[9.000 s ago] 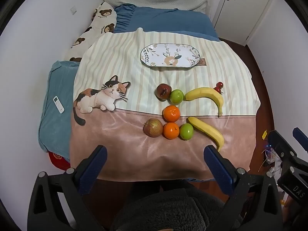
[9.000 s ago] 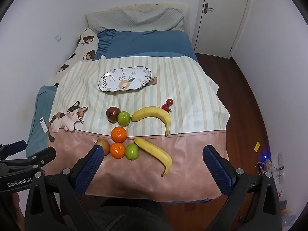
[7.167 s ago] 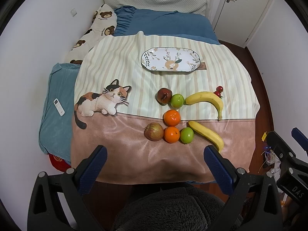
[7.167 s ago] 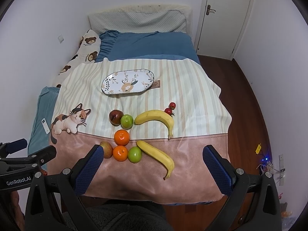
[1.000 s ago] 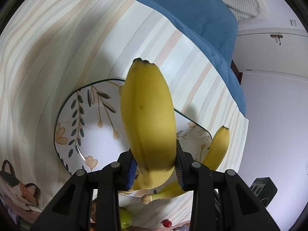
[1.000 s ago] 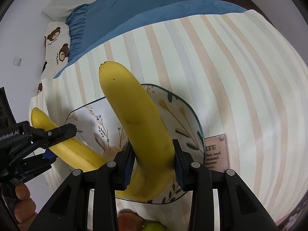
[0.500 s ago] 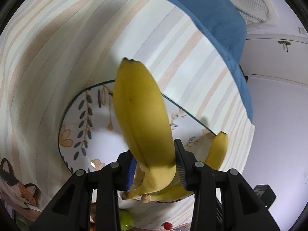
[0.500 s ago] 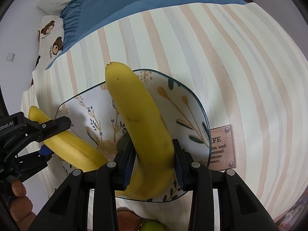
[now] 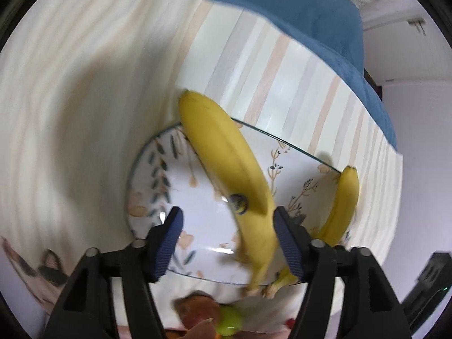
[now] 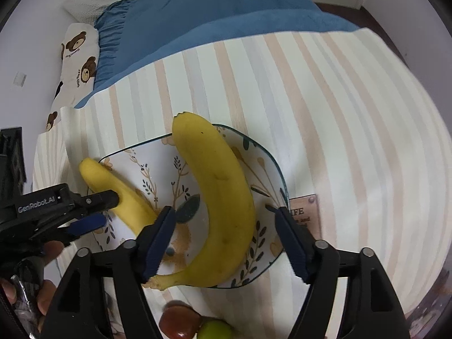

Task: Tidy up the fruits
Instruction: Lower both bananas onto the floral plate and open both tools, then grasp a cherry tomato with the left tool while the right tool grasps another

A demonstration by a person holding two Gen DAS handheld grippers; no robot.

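Note:
Two yellow bananas lie on the oval floral plate (image 10: 158, 163) on the striped cloth. My right gripper (image 10: 225, 212) points straight down over the larger banana (image 10: 223, 197). Its jaws are opening, and a gap shows on both sides of the fruit. My left gripper (image 9: 227, 214) is also opening around the other banana (image 9: 226, 175); the left pad stands clear and the banana lies close to the right pad. In the right wrist view the left gripper (image 10: 96, 210) straddles that banana (image 10: 118, 195) at the plate's left end. In the left wrist view the plate (image 9: 296, 169) also carries the right gripper's banana (image 9: 343, 203).
A dark red apple (image 10: 178, 322) and a green apple (image 10: 214, 330) lie just in front of the plate. A brown label (image 10: 303, 214) sits at the plate's right. Blue bedding (image 10: 197, 14) and a bear pillow (image 10: 79, 53) lie beyond. A person's hand (image 10: 17, 282) holds the left gripper.
Both grippers have gone from shut on their bananas to open. Each banana has dropped out of the grip and now rests on the plate. The left view has tilted and blurred.

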